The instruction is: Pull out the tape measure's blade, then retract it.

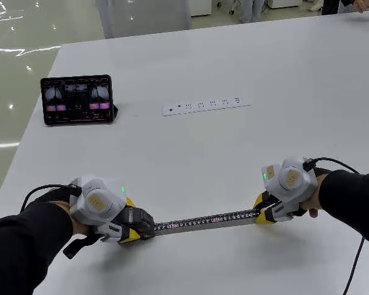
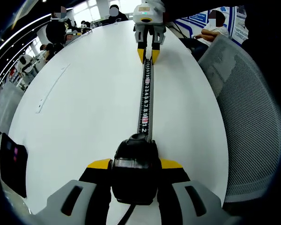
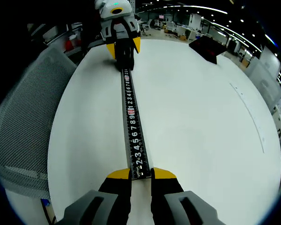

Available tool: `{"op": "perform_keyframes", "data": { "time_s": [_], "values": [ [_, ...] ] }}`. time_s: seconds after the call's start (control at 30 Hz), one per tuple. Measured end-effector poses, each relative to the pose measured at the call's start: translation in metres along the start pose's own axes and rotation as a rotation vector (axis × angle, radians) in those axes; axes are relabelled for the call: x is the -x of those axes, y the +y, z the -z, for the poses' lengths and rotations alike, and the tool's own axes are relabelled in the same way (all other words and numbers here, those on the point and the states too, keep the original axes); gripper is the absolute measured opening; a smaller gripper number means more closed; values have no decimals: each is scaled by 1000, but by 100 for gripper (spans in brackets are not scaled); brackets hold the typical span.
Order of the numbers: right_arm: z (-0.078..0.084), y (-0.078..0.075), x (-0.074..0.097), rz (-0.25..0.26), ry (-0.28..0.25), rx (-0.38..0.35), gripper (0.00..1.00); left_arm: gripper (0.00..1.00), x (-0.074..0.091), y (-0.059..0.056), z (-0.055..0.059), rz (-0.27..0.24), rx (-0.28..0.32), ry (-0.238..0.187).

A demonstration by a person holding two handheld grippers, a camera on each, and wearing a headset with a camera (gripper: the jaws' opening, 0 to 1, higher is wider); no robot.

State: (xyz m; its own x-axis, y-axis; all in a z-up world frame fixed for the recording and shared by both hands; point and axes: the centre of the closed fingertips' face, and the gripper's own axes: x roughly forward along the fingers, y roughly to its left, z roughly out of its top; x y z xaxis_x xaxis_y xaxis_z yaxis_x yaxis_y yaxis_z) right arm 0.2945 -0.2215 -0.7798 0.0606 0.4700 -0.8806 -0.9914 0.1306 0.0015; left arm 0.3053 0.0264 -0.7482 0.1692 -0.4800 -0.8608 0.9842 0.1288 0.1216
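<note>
Wide white tabletop (image 1: 246,55), lots of free room, front edge close.
One tablet (image 1: 77,99), one power strip (image 1: 206,106) farther back; one tape measure (image 1: 137,221) squeezed in left tool (image 2: 136,165), blade (image 1: 206,220) flat across to right tool (image 3: 140,174), tip pinched tight.
</note>
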Motion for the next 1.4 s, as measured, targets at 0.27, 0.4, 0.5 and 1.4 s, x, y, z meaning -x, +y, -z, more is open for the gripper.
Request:
{"op": "perform_keyframes", "data": {
  "time_s": [0.27,0.4,0.5,1.4],
  "values": [
    [0,2,1,-5,44,42,14,33,5,-1,-1,17,-13,12],
    [-4,1,5,-2,40,45,15,35,8,-3,-1,23,-3,17],
    [-7,2,7,-4,36,52,15,38,11,-6,-1,35,-7,18],
    [-10,11,21,21,18,-79,42,74,26,-6,-5,27,112,-31]
  ]
}}
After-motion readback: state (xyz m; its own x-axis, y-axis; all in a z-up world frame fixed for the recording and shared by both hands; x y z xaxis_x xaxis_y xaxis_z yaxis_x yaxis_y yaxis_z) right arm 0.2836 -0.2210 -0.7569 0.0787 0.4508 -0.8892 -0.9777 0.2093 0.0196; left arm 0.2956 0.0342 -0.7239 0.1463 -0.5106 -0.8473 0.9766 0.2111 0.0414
